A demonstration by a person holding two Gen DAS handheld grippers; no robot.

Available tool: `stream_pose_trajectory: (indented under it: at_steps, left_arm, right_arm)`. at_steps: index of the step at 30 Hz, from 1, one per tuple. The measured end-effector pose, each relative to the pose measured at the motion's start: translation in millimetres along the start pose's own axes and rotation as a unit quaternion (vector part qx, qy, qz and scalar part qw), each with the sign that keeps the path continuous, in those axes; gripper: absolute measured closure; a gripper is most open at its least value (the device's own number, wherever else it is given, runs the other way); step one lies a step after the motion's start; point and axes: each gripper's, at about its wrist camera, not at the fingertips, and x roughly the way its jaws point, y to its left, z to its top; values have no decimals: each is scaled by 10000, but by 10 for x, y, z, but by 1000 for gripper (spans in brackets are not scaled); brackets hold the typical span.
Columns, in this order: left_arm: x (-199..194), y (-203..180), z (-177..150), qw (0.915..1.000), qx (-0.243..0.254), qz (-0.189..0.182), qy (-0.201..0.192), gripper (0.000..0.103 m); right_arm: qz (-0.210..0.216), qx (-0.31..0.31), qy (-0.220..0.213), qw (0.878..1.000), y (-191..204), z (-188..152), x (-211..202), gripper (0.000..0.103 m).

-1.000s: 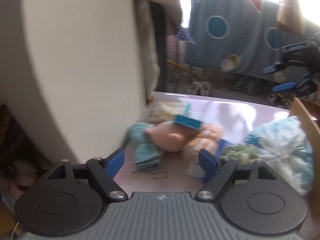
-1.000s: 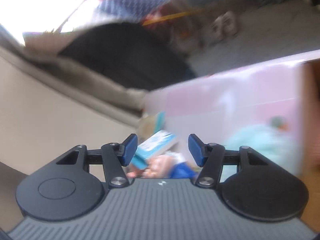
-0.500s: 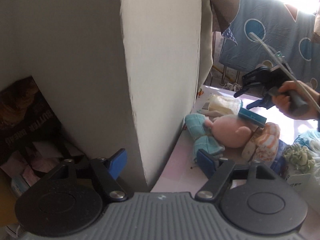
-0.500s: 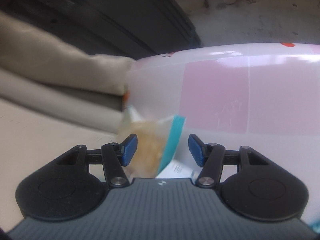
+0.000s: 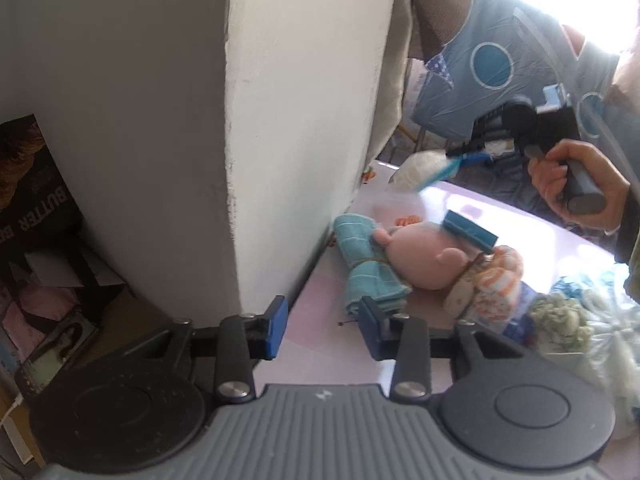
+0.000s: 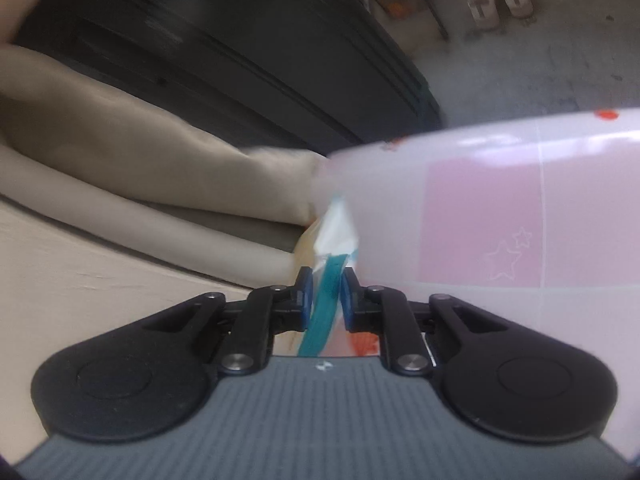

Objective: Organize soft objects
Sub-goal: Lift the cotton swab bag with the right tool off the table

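Note:
My right gripper [image 6: 323, 300] is shut on the teal edge of a clear packet [image 6: 326, 304] with something pale inside. In the left wrist view the packet [image 5: 424, 164] hangs lifted off the pink table [image 5: 340, 360], held by the right gripper [image 5: 472, 156]. On the table lie a pink plush toy [image 5: 424, 258], a rolled light-blue cloth [image 5: 366, 272], a teal box [image 5: 472, 234], an orange-patterned soft item [image 5: 492, 284] and a green fuzzy item [image 5: 560, 316]. My left gripper [image 5: 322, 332] is open and empty, near the table's edge, short of the cloth.
A white wall corner [image 5: 304, 120] stands close on the left of the table. A beige cushion [image 6: 160, 168] lies past the table's far edge. A blue cloth with circles [image 5: 500, 80] hangs behind. Clutter sits low at the left [image 5: 52, 272].
My right gripper has closed on the packet's teal edge and lifted it off the table. My left gripper's view has shifted a little; it stays open.

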Motion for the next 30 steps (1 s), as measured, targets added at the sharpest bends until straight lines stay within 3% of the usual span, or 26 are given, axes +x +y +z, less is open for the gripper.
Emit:
stream_pose_trajectory:
  at_steps: [6, 13, 15, 22, 26, 30]
  left_arm:
    - [-210, 34, -103, 9993, -62, -315, 215, 65]
    - [-437, 78, -408, 9971, 26, -548, 527, 66]
    - [-513, 84, -491, 9961, 126, -638, 604, 66]
    - [-601, 46, -701, 9906, 277, -1047, 836, 66]
    - [-524, -14, -761, 9840, 221, -1396, 1085, 66]
    - [-446, -137, -790, 9781, 344, -1607, 1281, 66]
  right_arm:
    - [611, 3, -347, 9975, 199, -432, -954, 91]
    - [1197, 276, -383, 9917, -79, -1640, -1887, 91]
    - [1265, 394, -421, 9903, -240, -2004, -2037, 91]
    - [874, 1185, -430, 9882, -963, -3253, -2259, 91]
    - [946, 1827, -383, 9779, -1315, -3751, -2263, 89]
    - [840, 2120, -225, 9734, -1474, -4017, -2319, 78]
